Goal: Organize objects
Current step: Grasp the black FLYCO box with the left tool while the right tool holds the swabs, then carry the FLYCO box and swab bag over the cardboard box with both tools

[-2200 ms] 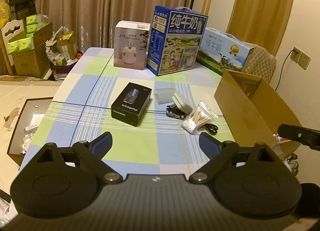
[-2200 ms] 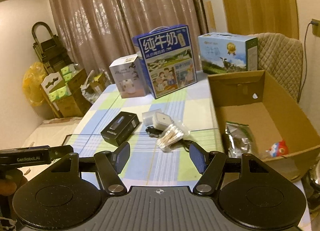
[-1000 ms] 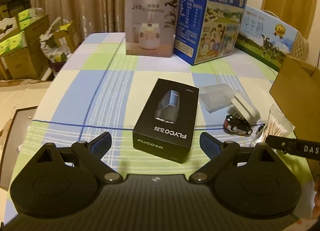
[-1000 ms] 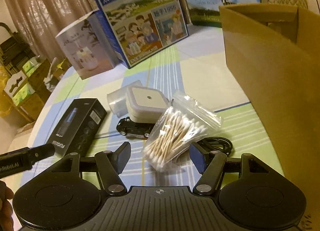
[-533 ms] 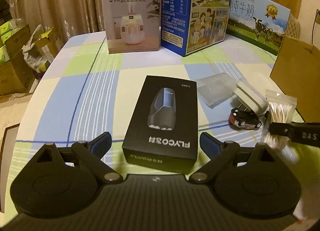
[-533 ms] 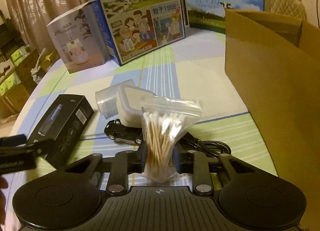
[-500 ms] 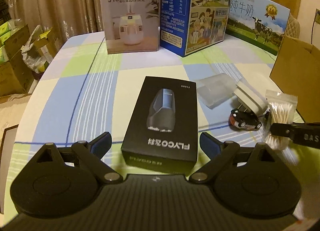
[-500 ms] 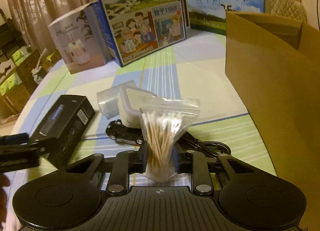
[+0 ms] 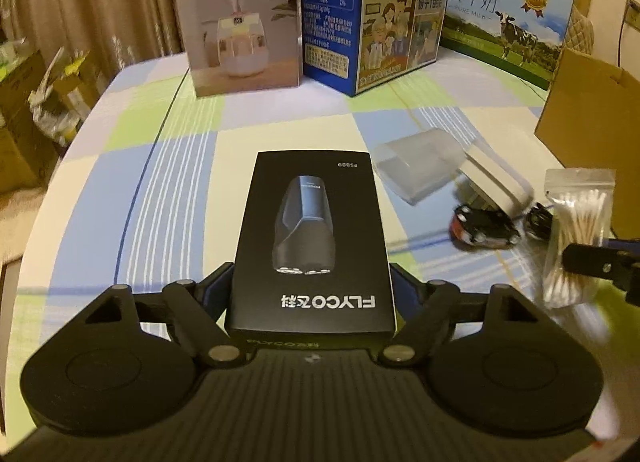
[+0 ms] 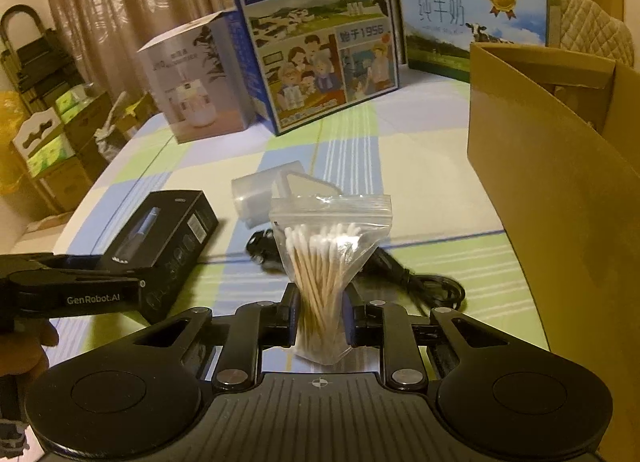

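My left gripper (image 9: 311, 294) is shut on the near end of a black FLYCO shaver box (image 9: 312, 238), which also shows in the right wrist view (image 10: 160, 238). My right gripper (image 10: 320, 318) is shut on a clear zip bag of cotton swabs (image 10: 324, 258) and holds it upright above the table; the bag also shows in the left wrist view (image 9: 576, 234). A brown cardboard box (image 10: 560, 201) stands open at the right. On the checked tablecloth lie a small black toy car (image 9: 484, 221), a white charger (image 9: 496, 177), a translucent plastic case (image 9: 416, 165) and a black cable (image 10: 420, 278).
A white humidifier box (image 9: 240, 17), a tall blue milk carton (image 9: 372, 9) and a light blue milk box (image 9: 508, 21) stand along the table's far side. Stacked boxes and clutter (image 10: 52, 141) sit on the floor at the left. A quilted chair (image 10: 592, 37) is behind the cardboard box.
My left gripper moved forward and closed on the black shaver box. My right gripper, which closed on the swab bag half a second ago, has lifted it a little.
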### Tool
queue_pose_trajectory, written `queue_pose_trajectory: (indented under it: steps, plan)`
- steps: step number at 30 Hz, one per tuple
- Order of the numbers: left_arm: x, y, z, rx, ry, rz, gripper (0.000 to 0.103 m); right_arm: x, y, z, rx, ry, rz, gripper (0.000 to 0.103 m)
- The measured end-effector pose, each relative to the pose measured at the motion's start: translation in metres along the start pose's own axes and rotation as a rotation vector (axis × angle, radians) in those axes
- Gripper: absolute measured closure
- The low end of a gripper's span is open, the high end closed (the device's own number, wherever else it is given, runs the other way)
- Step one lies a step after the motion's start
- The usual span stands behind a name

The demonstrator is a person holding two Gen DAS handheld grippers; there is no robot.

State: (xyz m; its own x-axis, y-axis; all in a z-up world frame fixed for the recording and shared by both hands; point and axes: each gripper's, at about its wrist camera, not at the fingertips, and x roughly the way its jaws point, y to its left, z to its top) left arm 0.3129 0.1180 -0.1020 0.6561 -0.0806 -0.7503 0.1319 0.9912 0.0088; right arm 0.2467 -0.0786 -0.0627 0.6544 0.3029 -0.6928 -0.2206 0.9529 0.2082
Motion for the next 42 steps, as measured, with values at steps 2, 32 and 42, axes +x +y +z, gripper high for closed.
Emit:
queue_pose_trajectory:
  steps: [2, 32, 42]
  plan:
    - [-0.01, -0.007, -0.008, -0.012, 0.037, 0.0, 0.027, -0.007, 0.0, -0.006, -0.011, 0.018, 0.015, 0.085]
    - [-0.05, -0.047, -0.044, -0.066, 0.079, -0.024, 0.021, -0.032, -0.005, -0.044, -0.031, 0.116, 0.041, 0.085]
    - [-0.046, -0.049, -0.043, -0.057, 0.082, -0.014, 0.026, -0.03, -0.005, -0.042, -0.022, 0.119, 0.049, 0.085]
